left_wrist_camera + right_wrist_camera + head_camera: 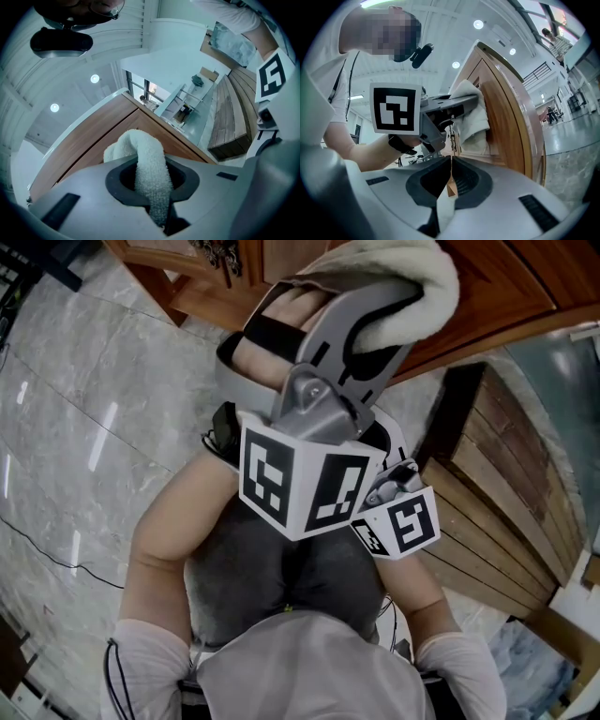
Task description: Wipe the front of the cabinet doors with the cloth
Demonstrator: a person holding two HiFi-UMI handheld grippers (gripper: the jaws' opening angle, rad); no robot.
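White cloth [417, 292], clamped by left hand-held gripper [151, 176], touches cabinet door [511, 282].

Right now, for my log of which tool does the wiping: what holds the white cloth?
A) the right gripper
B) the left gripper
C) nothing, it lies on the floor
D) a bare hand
B: the left gripper has its jaws shut on the cloth, which rests against the wooden cabinet door; the right gripper has its jaws together with nothing between them.

Grey left hand-held gripper [150, 163], white sleeves [150, 652]
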